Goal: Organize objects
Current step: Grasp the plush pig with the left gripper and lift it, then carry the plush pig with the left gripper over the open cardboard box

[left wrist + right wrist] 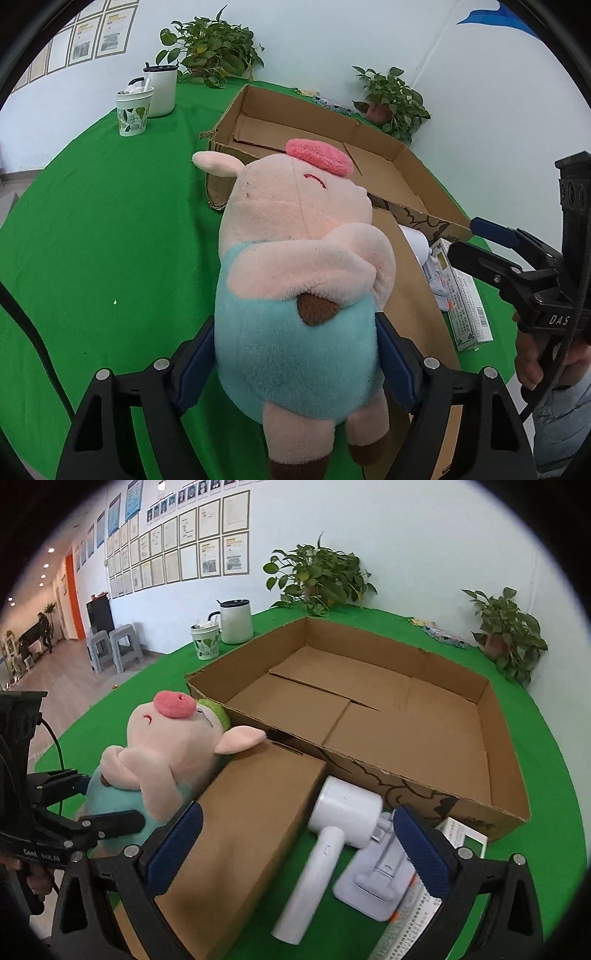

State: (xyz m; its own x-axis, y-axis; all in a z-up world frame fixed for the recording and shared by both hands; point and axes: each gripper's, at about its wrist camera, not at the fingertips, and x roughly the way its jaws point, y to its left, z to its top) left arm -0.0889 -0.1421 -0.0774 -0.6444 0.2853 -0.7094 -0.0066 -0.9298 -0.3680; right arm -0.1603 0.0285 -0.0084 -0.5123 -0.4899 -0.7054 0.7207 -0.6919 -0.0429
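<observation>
The left gripper [295, 363] clamps the pig [299, 280] by its belly, held just short of the empty tray [369, 701], so the carry-in is underway, needing a lift over the rim, while the right gripper [299, 845] hangs wide open above the dryer [332, 834].

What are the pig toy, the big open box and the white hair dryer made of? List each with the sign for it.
Pig toy: soft plush fabric, fuzzy nap, dents where the left gripper squeezes it.
Big open box: brown corrugated cardboard, matte, ragged torn edges.
Hair dryer: probably hard plastic, smooth white with a slight sheen.
</observation>
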